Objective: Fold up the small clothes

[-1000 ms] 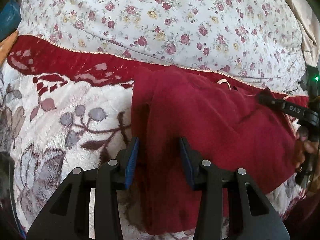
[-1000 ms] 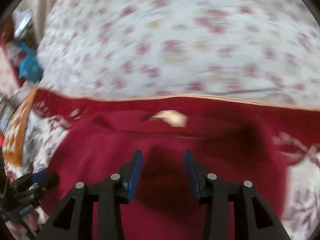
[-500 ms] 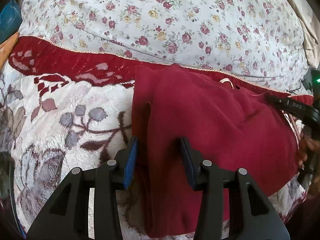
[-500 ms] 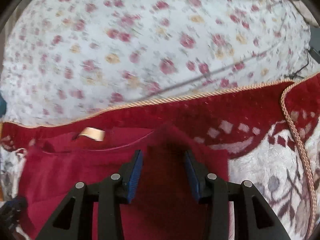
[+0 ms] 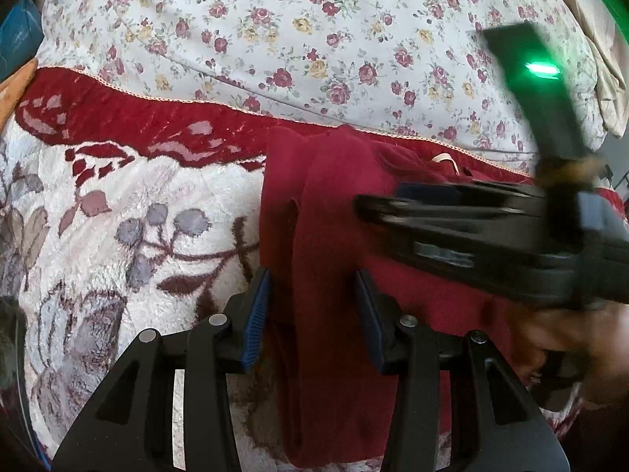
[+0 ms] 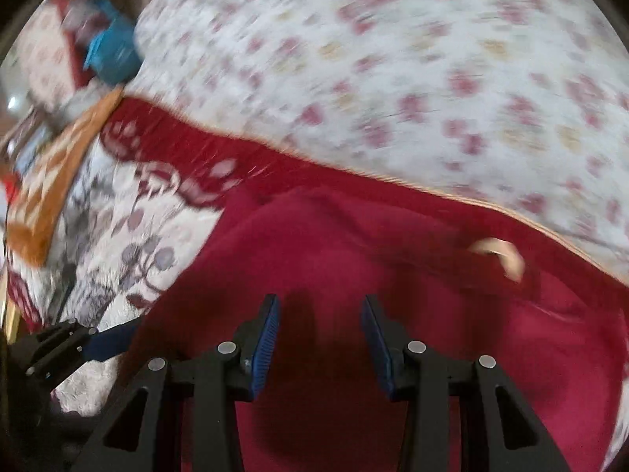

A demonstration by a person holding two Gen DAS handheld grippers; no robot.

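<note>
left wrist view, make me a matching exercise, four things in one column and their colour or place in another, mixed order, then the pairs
Things:
1. small garment
2. floral sheet
3. plush blanket
4. right tool

Descriptions:
A. white with small roses, at the far side
B. black and blurred, coming in from the right edge above the garment
C. plain dark red, lying between the left tool's pads
D. white pile with grey leaves and a dark red border

Pairs: 1-C, 2-A, 3-D, 4-B
</note>
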